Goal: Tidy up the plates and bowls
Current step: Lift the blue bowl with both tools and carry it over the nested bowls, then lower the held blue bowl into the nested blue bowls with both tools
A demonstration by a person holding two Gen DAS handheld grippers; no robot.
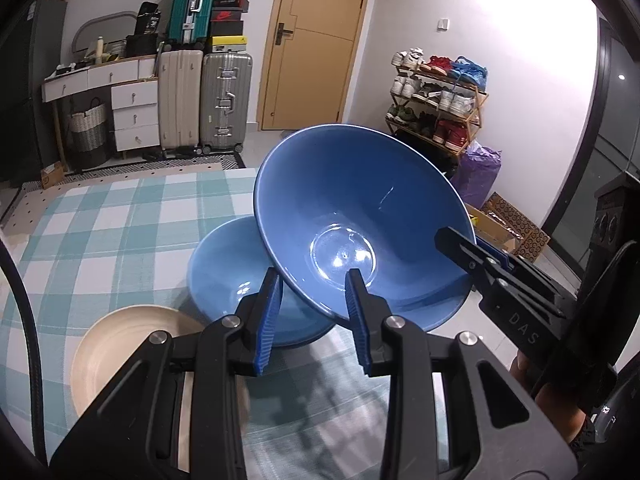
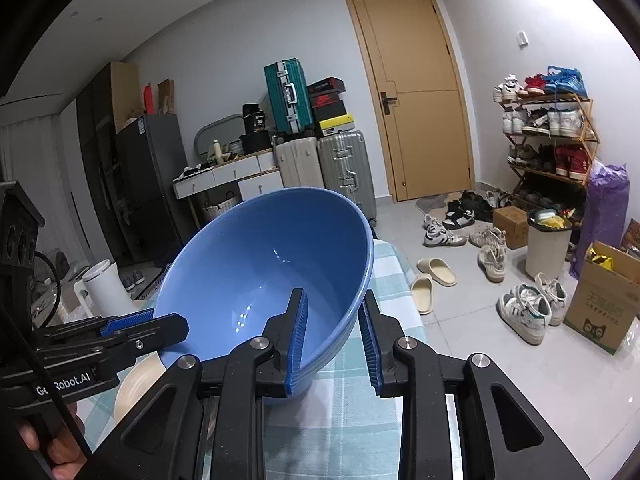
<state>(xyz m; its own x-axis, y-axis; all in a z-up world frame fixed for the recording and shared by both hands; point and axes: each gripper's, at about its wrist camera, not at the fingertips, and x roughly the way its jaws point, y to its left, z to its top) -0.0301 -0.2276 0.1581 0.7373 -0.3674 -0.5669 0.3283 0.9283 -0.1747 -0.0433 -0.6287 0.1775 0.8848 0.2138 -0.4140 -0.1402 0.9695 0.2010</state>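
A large dark blue bowl (image 1: 360, 208) hangs tilted above the table, its inside facing the cameras. My left gripper (image 1: 313, 274) is shut on its near rim, one pad inside and one outside. My right gripper (image 1: 476, 246) grips the rim further to the right. In the right wrist view the same blue bowl (image 2: 264, 264) sits between the pads of my right gripper (image 2: 333, 294), and my left gripper (image 2: 160, 322) holds its left rim. Under it, a lighter blue bowl (image 1: 228, 272) rests on the checked tablecloth (image 1: 120, 220). A cream bowl (image 1: 132, 344) lies beside it, nearer the camera.
The table's right edge (image 2: 400, 280) drops to a tiled floor with loose shoes (image 2: 444, 236) and slippers. A cardboard box (image 2: 604, 308), a bin (image 2: 548, 244) and a shoe rack (image 2: 552, 140) stand to the right. Suitcases (image 1: 204, 100) and a door (image 1: 316, 40) are behind.
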